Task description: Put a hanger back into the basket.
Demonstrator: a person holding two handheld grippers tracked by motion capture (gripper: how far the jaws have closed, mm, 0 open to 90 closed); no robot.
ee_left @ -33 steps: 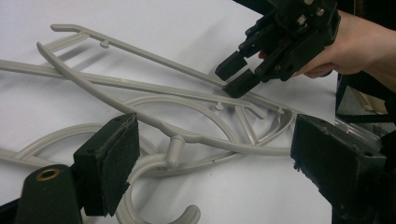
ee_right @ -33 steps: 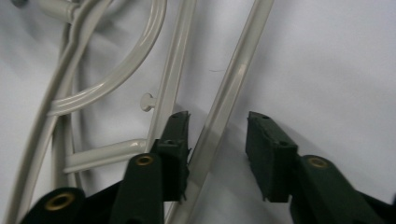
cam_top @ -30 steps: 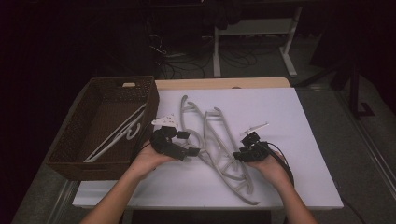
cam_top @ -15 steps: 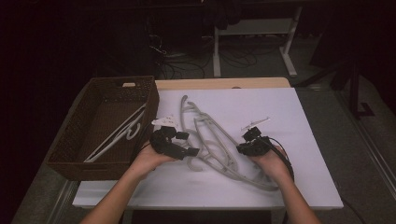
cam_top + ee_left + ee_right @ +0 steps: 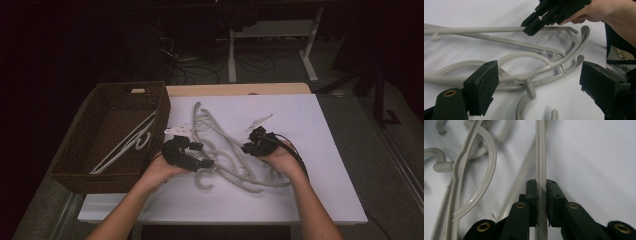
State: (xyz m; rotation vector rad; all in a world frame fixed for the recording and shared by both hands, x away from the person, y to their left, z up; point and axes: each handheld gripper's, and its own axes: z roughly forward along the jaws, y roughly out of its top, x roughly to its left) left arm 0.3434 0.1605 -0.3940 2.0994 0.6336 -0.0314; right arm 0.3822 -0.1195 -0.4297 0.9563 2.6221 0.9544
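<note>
Untangling step, as I read it: right gripper jaws, just closing, pinch a grey hanger bar between their pads; left gripper jaws gape wide around the hanger tangle; next, lift toward basket.

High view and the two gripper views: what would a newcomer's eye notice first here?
First, the tangle of grey hangers in the middle of the white table, between the two hands. The right gripper is shut on one hanger bar, its jaws just closed on it, while the left gripper stands open over the pile. At the left sits a brown basket with one hanger inside.
</note>
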